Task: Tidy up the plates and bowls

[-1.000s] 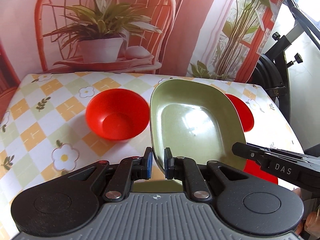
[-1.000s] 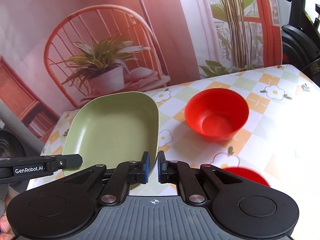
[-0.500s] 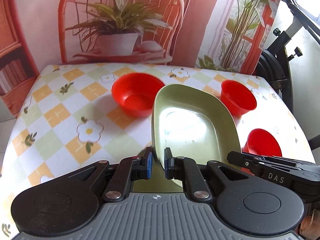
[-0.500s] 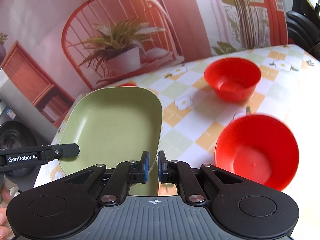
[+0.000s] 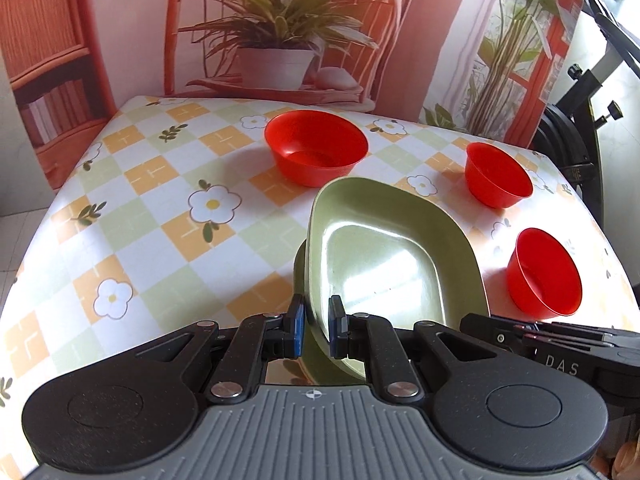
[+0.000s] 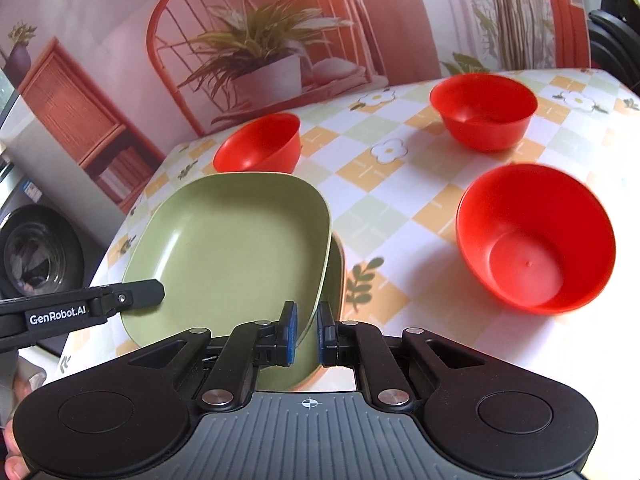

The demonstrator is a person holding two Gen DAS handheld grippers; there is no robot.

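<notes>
Both claws are clamped on one green plate (image 5: 394,264): the left gripper (image 5: 317,326) pinches its near rim on one side and the right gripper (image 6: 307,332) pinches the opposite side, so the plate hangs tilted at the table's near edge. Directly under it the rim of a second green plate (image 6: 338,276) shows, lying on the tablecloth (image 5: 160,216), so the stacking of plates looks nearly done, pending the release. The bowls seem untouched: one red bowl (image 5: 316,152) sits toward the far edge, a second (image 5: 498,180) near the far right corner and a third (image 5: 542,274) along the right edge, all well apart. Most of the lower plate is hidden by the upper one, and whether the two touch cannot be told.
</notes>
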